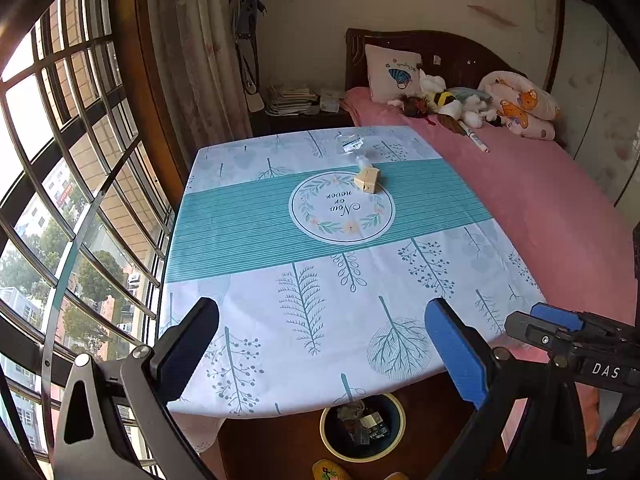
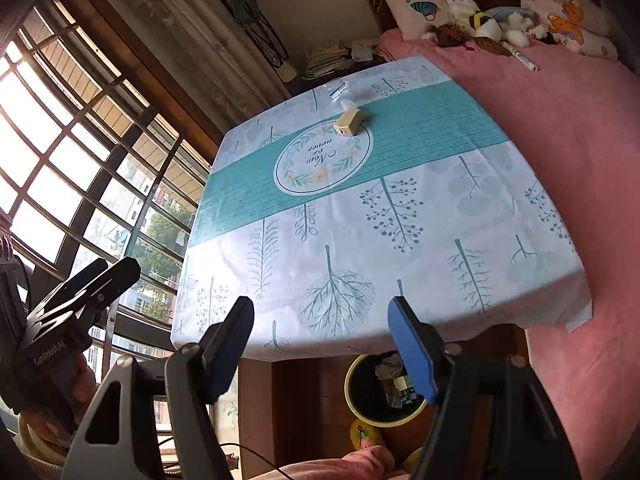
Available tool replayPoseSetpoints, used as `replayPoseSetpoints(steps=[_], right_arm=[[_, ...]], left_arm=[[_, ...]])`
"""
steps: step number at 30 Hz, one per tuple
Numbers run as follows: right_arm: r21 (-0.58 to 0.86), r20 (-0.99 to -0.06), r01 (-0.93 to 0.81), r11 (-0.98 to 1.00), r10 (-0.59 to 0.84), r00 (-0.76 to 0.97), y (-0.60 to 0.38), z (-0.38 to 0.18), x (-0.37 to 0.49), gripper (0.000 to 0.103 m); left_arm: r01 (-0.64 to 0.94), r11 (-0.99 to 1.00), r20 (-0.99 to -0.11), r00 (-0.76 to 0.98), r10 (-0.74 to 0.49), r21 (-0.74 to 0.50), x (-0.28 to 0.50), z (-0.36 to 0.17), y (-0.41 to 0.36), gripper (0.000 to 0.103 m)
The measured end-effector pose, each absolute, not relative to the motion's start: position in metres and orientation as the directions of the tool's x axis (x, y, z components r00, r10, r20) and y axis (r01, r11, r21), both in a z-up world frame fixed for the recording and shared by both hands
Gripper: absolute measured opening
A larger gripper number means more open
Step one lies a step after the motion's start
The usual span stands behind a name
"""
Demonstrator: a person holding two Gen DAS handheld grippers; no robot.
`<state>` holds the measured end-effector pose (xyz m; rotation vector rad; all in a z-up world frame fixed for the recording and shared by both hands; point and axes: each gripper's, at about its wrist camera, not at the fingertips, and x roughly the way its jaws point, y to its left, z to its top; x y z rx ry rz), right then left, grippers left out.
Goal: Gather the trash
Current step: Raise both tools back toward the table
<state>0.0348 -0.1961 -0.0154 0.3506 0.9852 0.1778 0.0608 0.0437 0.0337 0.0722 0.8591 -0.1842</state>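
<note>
A small beige carton (image 1: 367,181) lies near the middle of the table, also in the right wrist view (image 2: 348,122). Behind it lies a clear plastic wrapper (image 1: 352,145) with a label, also in the right wrist view (image 2: 338,90). A yellow-rimmed bin (image 1: 362,426) with trash inside stands on the floor under the table's near edge, also in the right wrist view (image 2: 378,390). My left gripper (image 1: 322,354) is open and empty above the near table edge. My right gripper (image 2: 322,344) is open and empty above the near edge; it shows at the right of the left wrist view (image 1: 540,326).
The table (image 1: 248,240) has a teal and white tree-print cloth. A pink bed (image 1: 560,200) with pillows and plush toys runs along its right side. A barred window (image 1: 60,200) is on the left. A nightstand with stacked papers (image 1: 290,100) stands behind.
</note>
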Motion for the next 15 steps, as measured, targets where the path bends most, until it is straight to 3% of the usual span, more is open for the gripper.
replayPoseSetpoints(steps=[9, 15], right_arm=[[0.307, -0.769, -0.027, 0.951, 0.265, 0.581, -0.203, -0.005, 0.098, 0.070], [0.256, -0.785, -0.135, 0.957, 0.288, 0.549, -0.217, -0.022, 0.172, 0.070]], left_arm=[[0.257, 0.966, -0.759, 0.632, -0.156, 0.015, 0.115, 0.031, 0.015, 0.102], [0.170, 0.985, -0.793, 0.603, -0.088, 0.020, 0.173, 0.012, -0.009, 0.102]])
